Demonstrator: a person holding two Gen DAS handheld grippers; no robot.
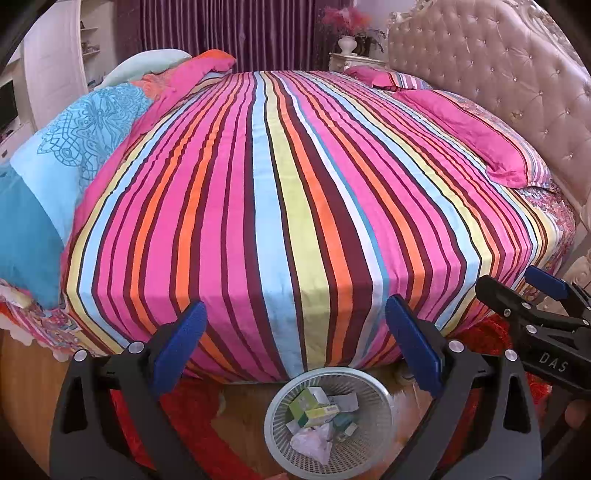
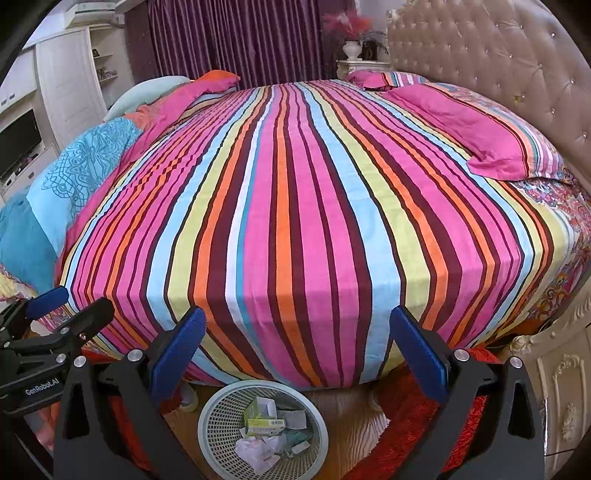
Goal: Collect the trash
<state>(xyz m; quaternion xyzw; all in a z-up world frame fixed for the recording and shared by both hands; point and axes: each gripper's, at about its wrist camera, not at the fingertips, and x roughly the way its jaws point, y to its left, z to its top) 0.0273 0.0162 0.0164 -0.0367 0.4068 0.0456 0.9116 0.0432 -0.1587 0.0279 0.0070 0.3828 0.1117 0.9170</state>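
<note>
Striped bedding is filling both views, stretching back to a tufted headboard and purple curtains; I am standing at the side of the bed, holding both tools above a white lattice wastebasket on the floor just beside the mattress edge. My left gripper is hanging with its blue-padded fingers spread wide and nothing between them; my right gripper is doing the same, fingers apart and empty. Inside the basket, the trash is lying in a loose heap: green-and-white cartons, folded paper, a crumpled pale wrapper. Judging by the bare sheet, I am reaching the end of the collecting step; I am seeing no litter left on the visible part of the bed. Any next move would call for scanning the floor and the far bedding for stray pieces, then lowering one open tool onto whatever turns up. In the left wrist view the basket is sitting between the fingers towards the right, and the right tool is entering from the right edge; in the right wrist view the basket is sitting towards the left, the left tool is entering from the left, and a carved white cabinet, largely cropped out of the other view, is showing.
</note>
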